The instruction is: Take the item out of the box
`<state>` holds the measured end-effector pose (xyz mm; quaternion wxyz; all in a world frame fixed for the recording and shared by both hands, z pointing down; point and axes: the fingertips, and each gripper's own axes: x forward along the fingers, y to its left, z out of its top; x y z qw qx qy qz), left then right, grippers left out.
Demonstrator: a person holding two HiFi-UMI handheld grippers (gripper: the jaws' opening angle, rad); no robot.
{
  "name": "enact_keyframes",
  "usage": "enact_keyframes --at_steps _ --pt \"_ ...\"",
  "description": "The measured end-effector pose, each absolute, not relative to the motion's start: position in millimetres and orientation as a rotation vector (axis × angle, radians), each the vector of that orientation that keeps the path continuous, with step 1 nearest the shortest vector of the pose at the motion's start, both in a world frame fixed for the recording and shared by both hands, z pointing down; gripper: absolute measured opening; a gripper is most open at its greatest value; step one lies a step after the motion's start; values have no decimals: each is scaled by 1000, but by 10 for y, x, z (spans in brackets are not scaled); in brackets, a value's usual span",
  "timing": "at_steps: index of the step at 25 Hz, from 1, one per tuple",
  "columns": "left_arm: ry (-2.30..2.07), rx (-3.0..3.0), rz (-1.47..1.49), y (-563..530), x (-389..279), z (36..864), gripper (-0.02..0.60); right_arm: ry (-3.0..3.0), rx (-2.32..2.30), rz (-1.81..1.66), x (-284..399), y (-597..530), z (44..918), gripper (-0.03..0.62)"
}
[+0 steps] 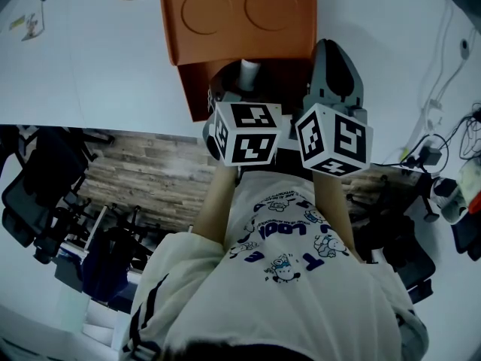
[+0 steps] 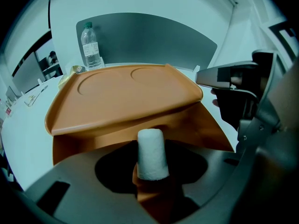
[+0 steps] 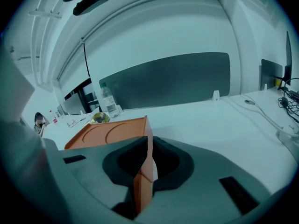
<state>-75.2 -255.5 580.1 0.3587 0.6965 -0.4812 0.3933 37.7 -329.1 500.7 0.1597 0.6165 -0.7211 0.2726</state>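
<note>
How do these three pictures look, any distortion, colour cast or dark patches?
Head view: fisheye bows the white table; lower half dim. Left gripper view: teal cast, black corners, white cylinder in focus. Right gripper view: same cast, straight lines bowed, orange box close, its near wall shaded.

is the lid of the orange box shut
No: in the left gripper view the lid of the orange box stands swung up and open, and the white roll stands upright in the opening below it.
</note>
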Motion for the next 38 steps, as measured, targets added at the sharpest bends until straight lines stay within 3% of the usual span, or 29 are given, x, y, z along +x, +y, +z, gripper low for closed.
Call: enact_keyframes --at_steps 38 --pt "-1342 1867 898 -2498 -746 5275 189 -2188 1730 705 208 -3149 4550 54"
